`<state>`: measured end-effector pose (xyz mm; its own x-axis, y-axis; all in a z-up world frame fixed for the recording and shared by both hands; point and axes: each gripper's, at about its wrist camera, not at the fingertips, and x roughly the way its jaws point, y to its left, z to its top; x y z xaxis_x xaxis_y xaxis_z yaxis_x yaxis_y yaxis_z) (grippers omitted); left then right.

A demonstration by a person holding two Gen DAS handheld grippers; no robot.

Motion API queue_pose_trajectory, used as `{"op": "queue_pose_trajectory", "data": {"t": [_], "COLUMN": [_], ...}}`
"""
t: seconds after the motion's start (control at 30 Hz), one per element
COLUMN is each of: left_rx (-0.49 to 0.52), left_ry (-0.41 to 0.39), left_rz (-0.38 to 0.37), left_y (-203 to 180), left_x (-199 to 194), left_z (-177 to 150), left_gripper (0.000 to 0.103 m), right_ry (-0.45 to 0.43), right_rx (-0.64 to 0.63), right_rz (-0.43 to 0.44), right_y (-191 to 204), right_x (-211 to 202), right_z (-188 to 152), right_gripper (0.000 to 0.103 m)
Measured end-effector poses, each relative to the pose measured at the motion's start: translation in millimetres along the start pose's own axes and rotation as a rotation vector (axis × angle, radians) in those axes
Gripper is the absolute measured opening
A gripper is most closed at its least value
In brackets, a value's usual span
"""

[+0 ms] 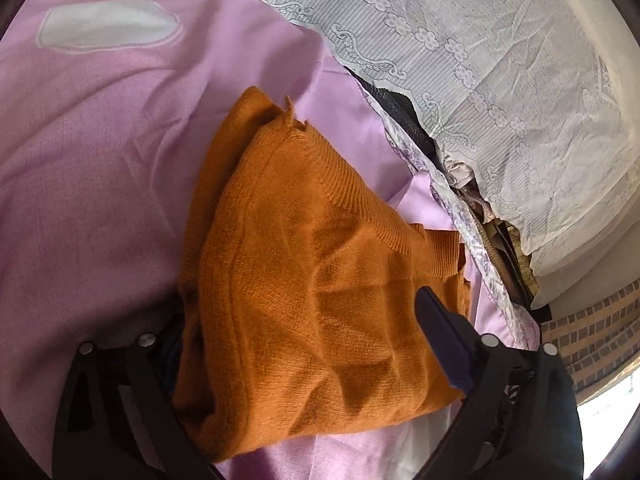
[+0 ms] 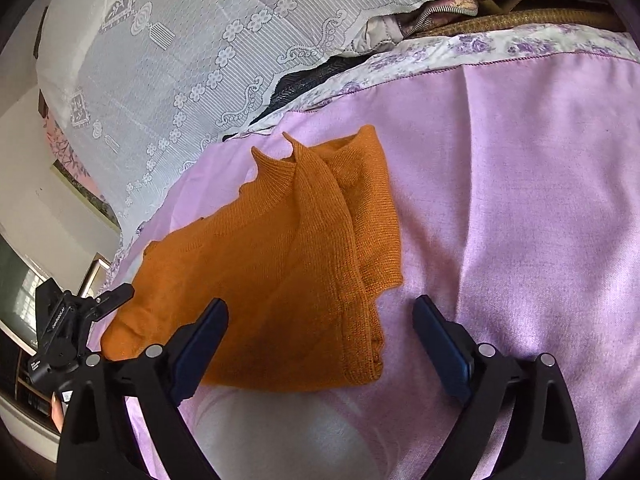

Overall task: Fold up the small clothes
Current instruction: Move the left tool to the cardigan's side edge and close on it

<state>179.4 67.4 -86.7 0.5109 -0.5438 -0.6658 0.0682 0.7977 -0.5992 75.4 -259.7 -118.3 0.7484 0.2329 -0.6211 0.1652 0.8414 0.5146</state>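
An orange knit sweater [image 1: 320, 280] [image 2: 280, 260] lies folded on the pink bedsheet [image 1: 100, 140] [image 2: 520, 200], its ribbed collar pointing away from me. My left gripper [image 1: 300, 312] stands wide around the sweater's bulk. Its right finger [image 1: 440, 336] shows beside the cloth, while the knit hides its left finger. The right wrist view shows the left gripper [image 2: 100, 308] at the sweater's left edge. My right gripper [image 2: 320, 302] is open over the near edge of the sweater. Its left finger [image 2: 200, 344] is above the knit and its right finger [image 2: 440, 344] above bare sheet.
A white lace cover [image 1: 480, 60] [image 2: 180, 60] drapes over a pile of bedding and bags behind the sweater. The sheet's floral border [image 2: 440, 52] runs along that pile. A brick wall [image 1: 592, 328] shows at the right, and a cabinet [image 2: 16, 300] stands off the bed's left side.
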Motion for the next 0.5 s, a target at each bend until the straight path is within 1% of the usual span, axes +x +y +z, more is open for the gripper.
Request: {"op": "queue_pose_trajectory", "data": {"t": [0.03,0.07,0.1,0.13,0.17,0.2,0.23,0.27,0.33,0.43,0.47,0.5], "left_rx": [0.028,0.064,0.085,0.092,0.095,0.086,0.069,0.055,0.052,0.071,0.071,0.068], "left_ry": [-0.006,-0.031,-0.054,-0.057,-0.046,-0.042,-0.041,-0.042,-0.045,-0.046,-0.046,-0.047], "left_rz": [0.021,0.032,0.035,0.043,0.048,0.037,0.021,0.008,0.006,0.025,0.026,0.023], "left_y": [-4.3,-7.7,-8.7,-9.7,-10.9,-9.3,-6.2,-4.6,-3.6,-6.9,-6.7,-5.9], "left_x": [1.3,1.2,1.2,1.7,1.9,0.9,0.0,-0.8,-2.0,-1.5,-1.7,-2.1], "left_z": [-2.0,-6.1,-9.7,-10.3,-8.5,-6.6,-5.1,-4.2,-3.8,-5.3,-5.2,-4.9], "left_gripper": [0.098,0.099,0.099,0.099,0.099,0.098,0.098,0.098,0.097,0.097,0.097,0.096], "right_ry": [0.003,0.007,0.011,0.012,-0.007,-0.064,-0.133,-0.174,-0.184,-0.133,-0.113,-0.094], "right_rx": [-0.008,-0.02,-0.032,-0.039,-0.038,-0.046,-0.077,-0.131,-0.22,-0.312,-0.355,-0.407], "right_rz": [-0.009,-0.021,-0.033,-0.047,-0.085,-0.15,-0.172,-0.159,-0.125,-0.055,-0.048,-0.065], "right_y": [1.0,2.6,4.6,6.2,8.1,12.4,19.7,30.8,56.0,93.7,104.9,115.5], "right_x": [0.7,1.6,2.2,1.9,-2.2,-11.5,-22.3,-29.9,-31.4,-8.9,-0.1,9.7], "right_z": [0.1,-0.1,-0.2,0.3,1.0,1.6,2.1,3.8,5.0,-1.6,-5.2,-9.1], "right_gripper": [0.094,0.094,0.094,0.094,0.088,0.079,0.074,0.07,0.067,0.056,0.05,0.046]}}
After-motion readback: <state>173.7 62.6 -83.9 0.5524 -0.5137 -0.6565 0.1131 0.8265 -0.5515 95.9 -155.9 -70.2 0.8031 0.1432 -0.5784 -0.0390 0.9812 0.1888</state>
